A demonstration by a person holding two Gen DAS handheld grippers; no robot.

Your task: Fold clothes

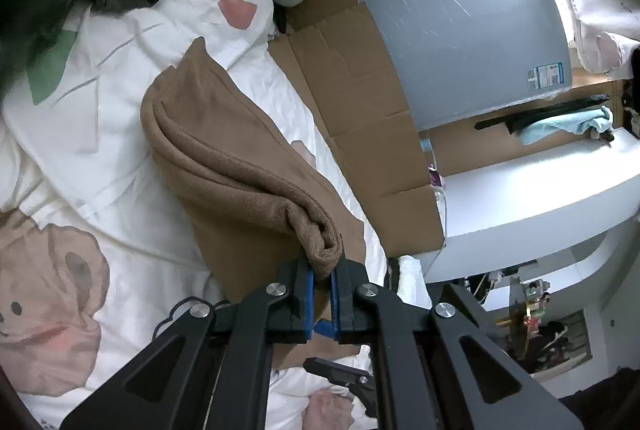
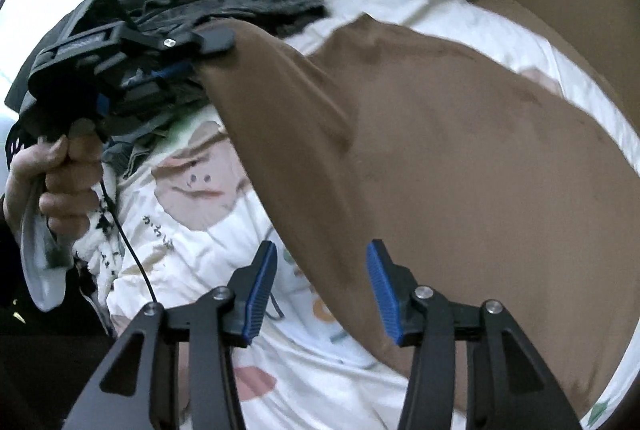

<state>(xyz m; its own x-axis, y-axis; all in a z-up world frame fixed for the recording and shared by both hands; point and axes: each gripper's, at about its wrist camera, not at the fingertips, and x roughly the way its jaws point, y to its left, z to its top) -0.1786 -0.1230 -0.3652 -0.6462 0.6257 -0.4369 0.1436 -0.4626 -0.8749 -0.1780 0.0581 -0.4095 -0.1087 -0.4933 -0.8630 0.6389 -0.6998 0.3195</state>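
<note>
The brown garment [image 1: 224, 150] lies folded on your white printed bedsheet [image 1: 100, 134], its bunched corner clamped in your left gripper [image 1: 323, 280]. Only the right wrist view shows your right gripper [image 2: 322, 290] with fingers spread apart over the cloth, and your hand [image 2: 52, 178] holding the left tool.

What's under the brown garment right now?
The brown garment lies on the white cartoon-print bedsheet, one end pinched in the left hand-held gripper. Anything beneath its middle is covered.

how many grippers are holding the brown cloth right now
1. The left gripper is shut on a bunched corner of the brown cloth. The right gripper is open over the cloth's edge, gripping nothing.
</note>
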